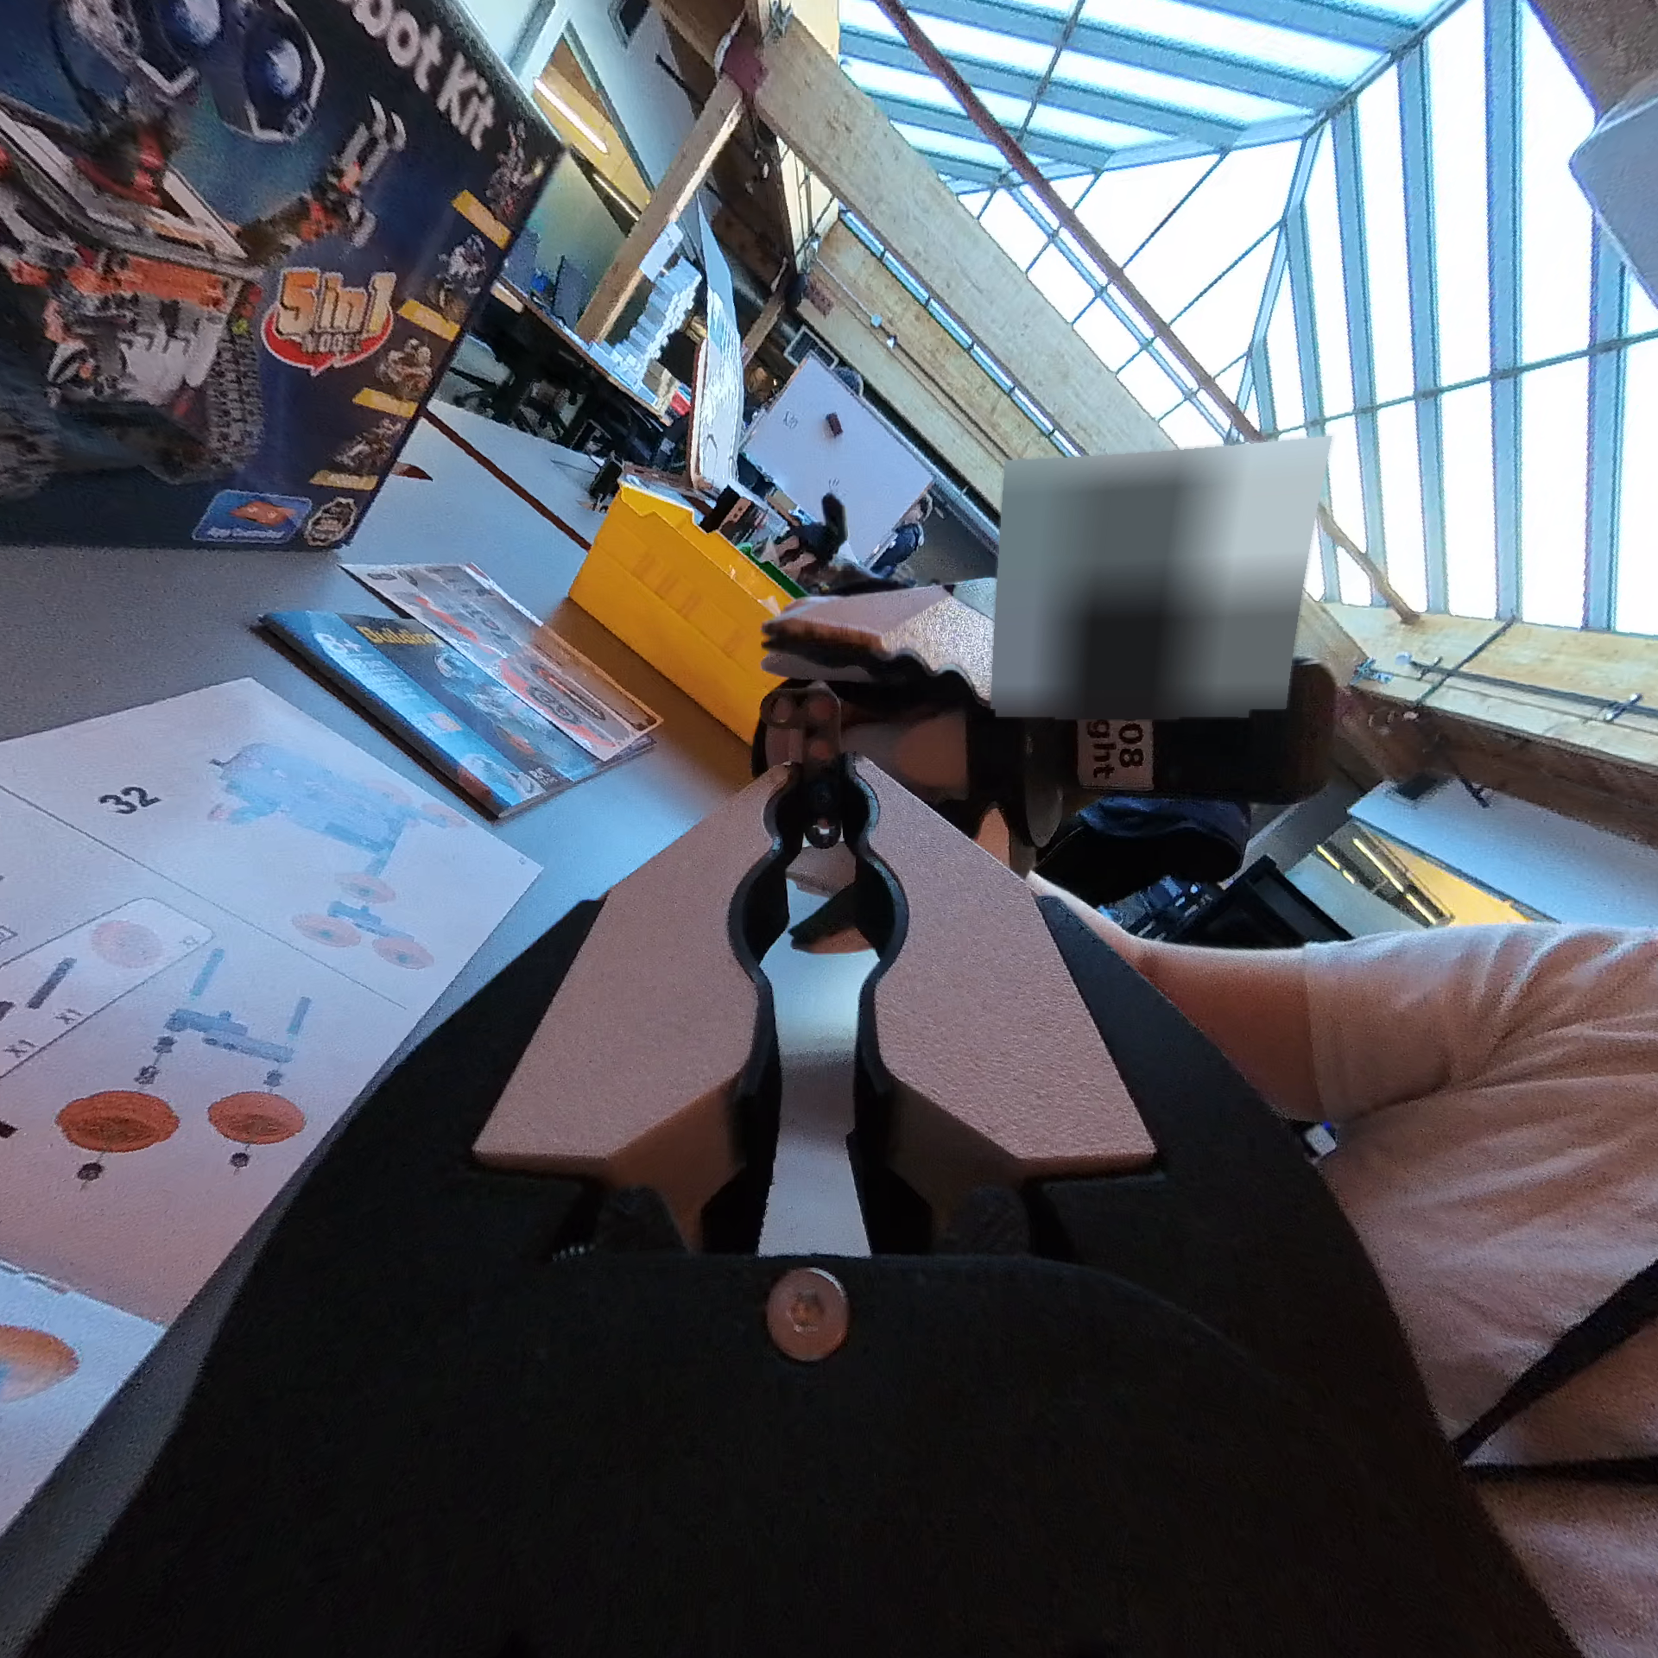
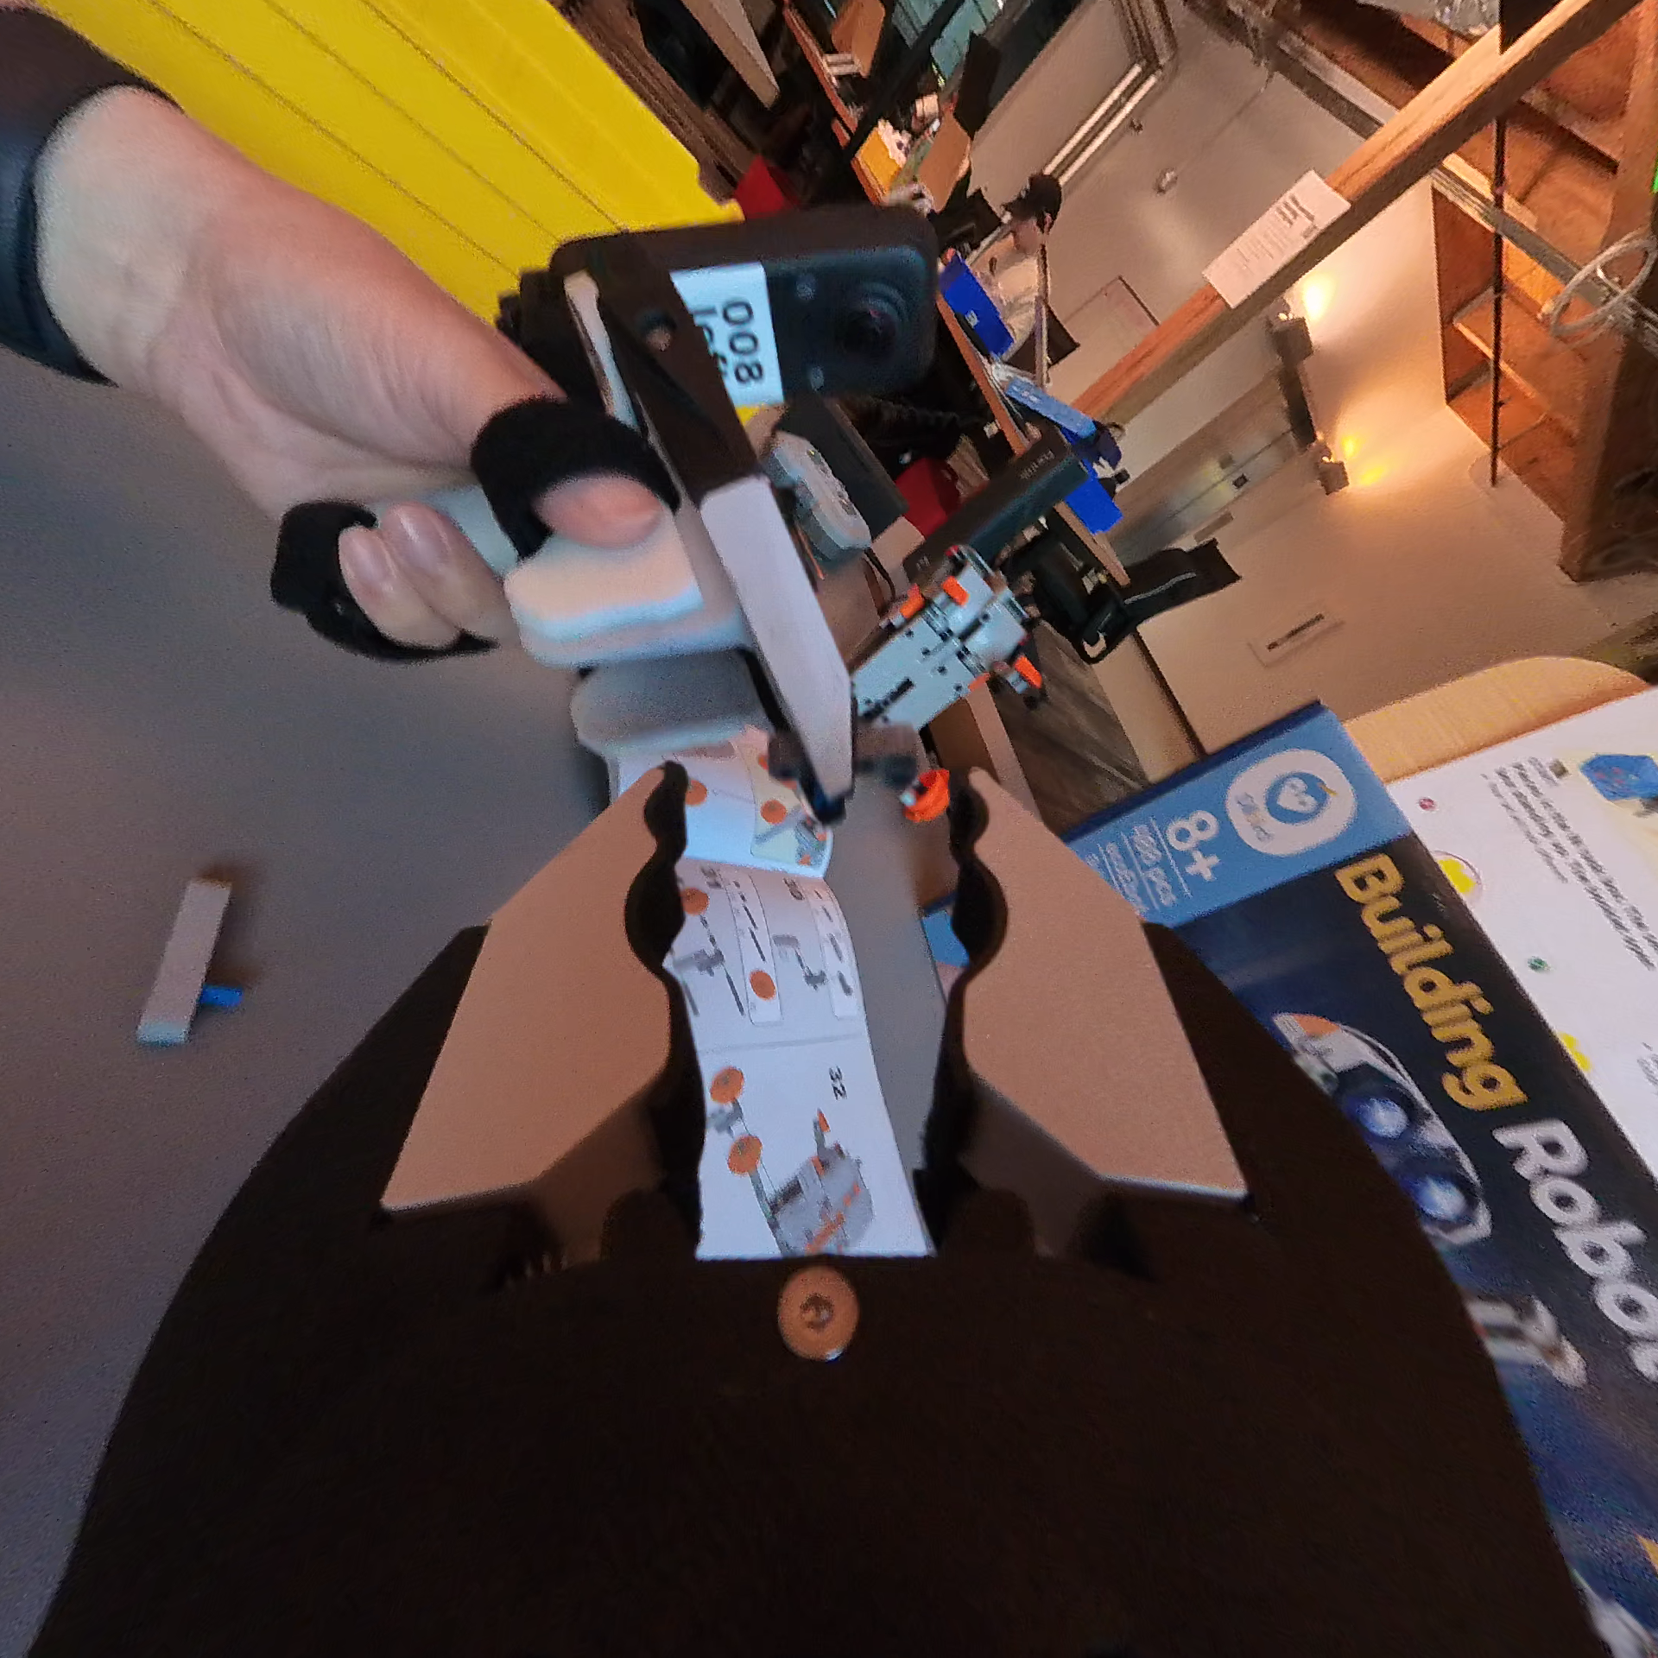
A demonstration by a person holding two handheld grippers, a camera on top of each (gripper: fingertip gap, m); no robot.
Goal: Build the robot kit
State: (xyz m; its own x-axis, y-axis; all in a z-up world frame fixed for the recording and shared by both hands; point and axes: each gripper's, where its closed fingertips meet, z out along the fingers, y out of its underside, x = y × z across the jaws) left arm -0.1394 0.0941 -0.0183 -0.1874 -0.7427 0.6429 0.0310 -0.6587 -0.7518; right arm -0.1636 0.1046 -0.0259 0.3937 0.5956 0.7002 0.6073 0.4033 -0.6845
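- Pinching a small dark, pin-like plastic construction piece (image 1: 812,781) between its tips, the left gripper (image 1: 818,789) has its tan, wavy-edged fingers (image 1: 682,942) closed on the part, which stands out past the tips towards twelve o'clock, so its free end is exposed.
- The right gripper (image 2: 812,812) has its jaws parted with nothing between them; the printed instruction sheet (image 2: 789,1077) shows through the gap.
- In the left wrist view the right gripper's tips (image 1: 861,641) hover just beyond the held piece, at about one o'clock from it; I cannot tell whether they touch.
- In the right wrist view a hand (image 2: 296,359) at ten o'clock grips the left tool's handle, two fingers through black loops, which seems to steady the squeeze.
- A grey-and-orange block assembly (image 2: 942,641) sits on the grey table (image 2: 224,718) at one o'clock beyond the tips, near a loose orange part (image 2: 924,794).
- A grey beam with a blue pin (image 2: 184,960) lies apart at nine o'clock.
- The dark blue kit box (image 1: 269,269) stands at ten o'clock, a booklet (image 1: 466,682) and yellow plastic bin (image 1: 664,592) beyond the open sheet, likely kept within sight for reference.
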